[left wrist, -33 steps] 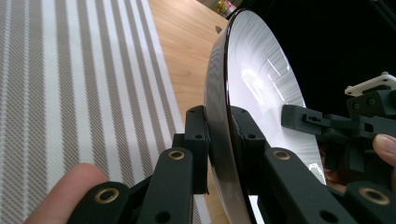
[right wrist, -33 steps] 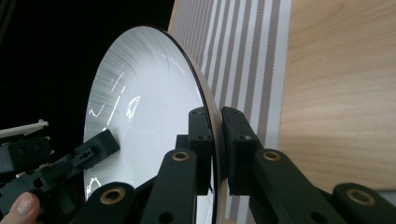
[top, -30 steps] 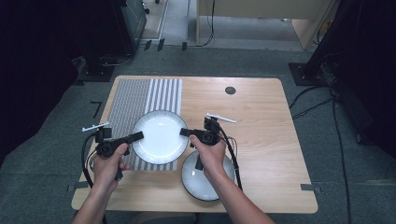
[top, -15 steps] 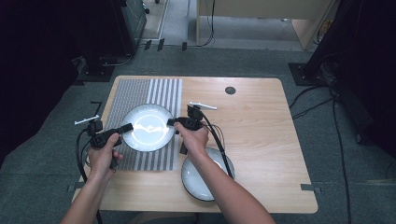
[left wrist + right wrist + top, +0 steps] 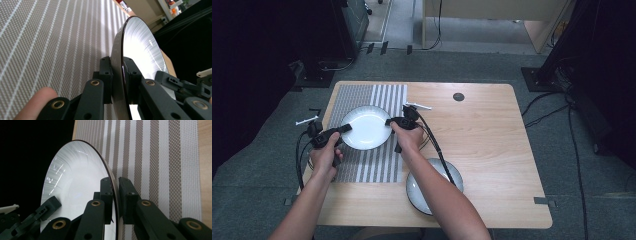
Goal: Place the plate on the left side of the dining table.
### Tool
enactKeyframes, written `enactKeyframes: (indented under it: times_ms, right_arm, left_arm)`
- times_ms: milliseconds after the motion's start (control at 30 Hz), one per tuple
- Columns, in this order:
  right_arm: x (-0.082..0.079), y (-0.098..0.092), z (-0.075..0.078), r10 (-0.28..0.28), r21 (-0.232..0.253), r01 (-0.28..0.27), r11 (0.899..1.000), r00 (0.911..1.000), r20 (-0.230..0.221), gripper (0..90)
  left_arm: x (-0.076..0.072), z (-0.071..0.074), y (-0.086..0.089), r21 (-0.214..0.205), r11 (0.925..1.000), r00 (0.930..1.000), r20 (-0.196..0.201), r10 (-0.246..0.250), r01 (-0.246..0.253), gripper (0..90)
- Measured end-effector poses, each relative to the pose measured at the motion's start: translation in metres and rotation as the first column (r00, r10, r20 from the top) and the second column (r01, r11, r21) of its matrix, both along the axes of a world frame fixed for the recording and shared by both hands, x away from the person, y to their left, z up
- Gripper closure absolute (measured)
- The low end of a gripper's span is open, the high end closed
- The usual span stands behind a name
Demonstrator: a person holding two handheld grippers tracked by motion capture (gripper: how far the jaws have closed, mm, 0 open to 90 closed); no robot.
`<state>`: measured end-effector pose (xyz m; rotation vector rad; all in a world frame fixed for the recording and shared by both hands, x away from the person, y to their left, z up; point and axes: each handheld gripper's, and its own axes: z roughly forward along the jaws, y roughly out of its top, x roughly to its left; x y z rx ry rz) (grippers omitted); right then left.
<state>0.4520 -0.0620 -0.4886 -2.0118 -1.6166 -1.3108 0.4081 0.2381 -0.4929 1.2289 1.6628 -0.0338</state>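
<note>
Both hand-held grippers pinch opposite rims of the white plate (image 5: 366,127): left hand-held gripper (image 5: 343,129), right hand-held gripper (image 5: 389,122), holding it over the striped placemat (image 5: 377,165). This looks like the placing step. Next they should probably lower together, level, then release.

Your right half of the table (image 5: 492,130) is open wood, easy passage. Obstacles: the second plate (image 5: 452,176) at the near edge under your right forearm, white plate (image 5: 366,127) over the striped mat (image 5: 362,100) blocking the left-centre.
</note>
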Motion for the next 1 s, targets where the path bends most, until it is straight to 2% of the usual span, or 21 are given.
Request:
enactKeyframes:
  times_ms: [100,300,333,467,567,600,733,767,800,867,1000]
  right_arm:
    - [0.008,0.002,-0.004,-0.013,-0.013,0.013,1.0,0.9999,0.001,82.6]
    - [0.021,0.009,-0.015,-0.04,-0.033,0.04,0.999,0.9992,-0.003,81.5]
    - [0.022,0.01,-0.016,-0.042,-0.033,0.042,0.999,0.9991,-0.002,81.5]
    - [0.028,0.015,-0.021,-0.031,-0.05,0.031,0.998,0.9995,0.01,81.6]
    - [0.032,0.017,-0.026,-0.025,-0.064,0.026,0.998,0.9995,0.019,81.7]
    - [0.033,0.018,-0.027,-0.026,-0.059,0.027,0.998,0.9994,0.023,81.8]
    - [0.036,0.022,-0.029,-0.016,-0.074,0.02,0.997,0.9985,0.052,81.1]
    - [0.036,0.022,-0.029,-0.016,-0.074,0.02,0.997,0.9985,0.052,81.1]
    - [0.037,0.023,-0.031,-0.009,-0.092,0.015,0.996,0.9977,0.068,79.9]
    - [0.039,0.022,-0.032,-0.009,-0.102,0.017,0.995,0.9967,0.08,79.8]
    - [0.041,0.021,-0.034,-0.029,-0.098,0.038,0.994,0.9952,0.094,79.7]
  left_arm:
    - [0.008,-0.003,0.0,0.0,1.0,0.9999,-0.012,0.006,-0.006,80.0]
    - [0.021,-0.007,-0.001,0.04,0.9987,0.9991,-0.025,0.033,-0.032,80.0]
    - [0.022,-0.008,-0.001,0.042,0.9979,0.9985,-0.02,0.051,-0.05,79.9]
    - [0.027,-0.015,0.001,0.044,0.9967,0.9972,-0.029,0.069,-0.068,79.9]
    - [0.031,-0.017,0.0,0.064,0.9958,0.9971,-0.035,0.067,-0.065,78.7]
    - [0.033,-0.018,-0.001,0.089,0.9931,0.9964,-0.028,0.08,-0.077,78.2]
    - [0.037,-0.016,-0.003,0.119,0.988,0.9944,-0.027,0.102,-0.098,77.5]
    - [0.037,-0.016,-0.003,0.119,0.988,0.9944,-0.027,0.102,-0.098,77.3]
    - [0.04,-0.015,-0.005,0.138,0.9857,0.9948,-0.02,0.1,-0.096,77.2]
    - [0.043,-0.013,-0.007,0.15,0.9849,0.9952,-0.031,0.092,-0.087,77.2]
    - [0.048,-0.011,-0.011,0.179,0.9808,0.9956,-0.037,0.086,-0.078,76.3]
